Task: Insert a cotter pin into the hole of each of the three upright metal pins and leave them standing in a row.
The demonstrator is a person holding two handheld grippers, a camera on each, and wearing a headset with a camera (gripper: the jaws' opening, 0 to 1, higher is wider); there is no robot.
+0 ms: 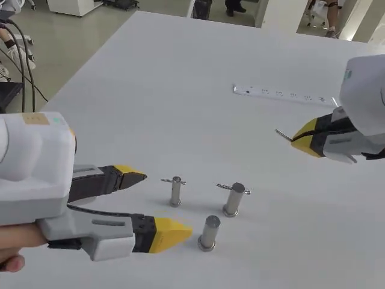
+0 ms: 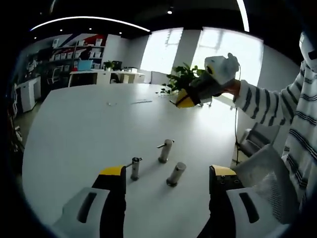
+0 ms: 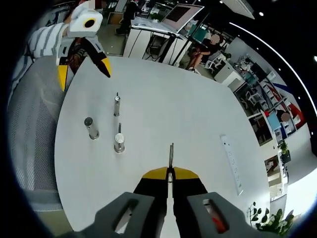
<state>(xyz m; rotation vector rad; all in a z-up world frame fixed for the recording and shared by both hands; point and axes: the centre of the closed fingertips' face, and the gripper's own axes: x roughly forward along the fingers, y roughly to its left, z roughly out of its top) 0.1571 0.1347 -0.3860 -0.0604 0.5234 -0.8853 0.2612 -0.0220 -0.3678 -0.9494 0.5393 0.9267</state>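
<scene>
Three upright metal pins stand on the white table (image 1: 150, 90). The left pin (image 1: 175, 191) and the right pin (image 1: 233, 200) each carry a cotter pin through the top. The front pin (image 1: 209, 232) has none. My left gripper (image 1: 162, 201) is open just left of the pins, which show beyond its jaws: left pin (image 2: 135, 168), right pin (image 2: 165, 150), front pin (image 2: 176, 173). My right gripper (image 1: 299, 140) hovers to the right, raised, shut on a cotter pin (image 1: 283, 135) that sticks out forward (image 3: 171, 156). From there the bare front pin (image 3: 90, 127) stands left of the other two.
A white power strip (image 1: 283, 94) lies on the table behind the right gripper. A grey chair (image 2: 262, 163) stands at the table's edge by the person's striped sleeve (image 2: 277, 104). Desks, shelves and people fill the room beyond.
</scene>
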